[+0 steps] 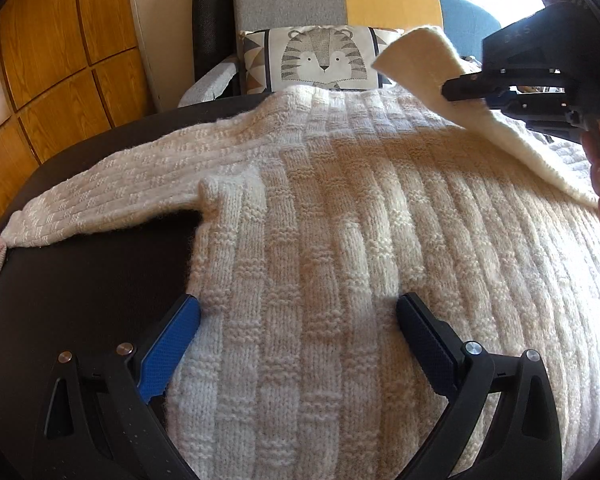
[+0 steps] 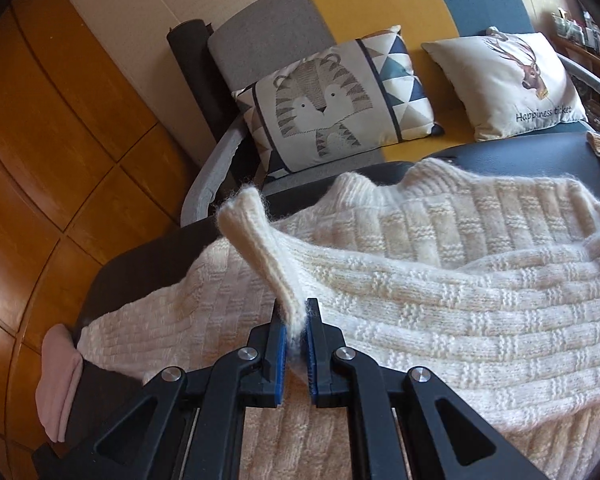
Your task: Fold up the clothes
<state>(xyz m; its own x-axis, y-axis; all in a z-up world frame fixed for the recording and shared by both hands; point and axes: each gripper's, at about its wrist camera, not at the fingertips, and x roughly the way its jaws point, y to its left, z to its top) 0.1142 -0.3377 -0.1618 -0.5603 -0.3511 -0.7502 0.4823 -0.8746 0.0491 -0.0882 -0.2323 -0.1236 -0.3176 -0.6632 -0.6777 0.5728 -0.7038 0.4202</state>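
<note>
While the cream knit sweater point(image 1: 340, 216) lies spread across the dark table point(image 1: 100, 280), I have its right sleeve cuff point(image 2: 256, 240) pinched in my right gripper point(image 2: 296, 344), the blue pads pressed onto the ribbed edge, which stands up above the jaws. The sleeve drapes from there across the body of the sweater. My left gripper point(image 1: 298, 320) hovers at the near edge with its fingers point(image 1: 172, 348) spread wide over the knit, gripping nothing. The left sleeve point(image 1: 100, 200) stretches out flat to the left, its end beside a pink garment point(image 2: 60, 384) at the table's left edge. On the far side, a tiger cushion point(image 2: 328, 108) sits on the sofa point(image 2: 340, 4).
</note>
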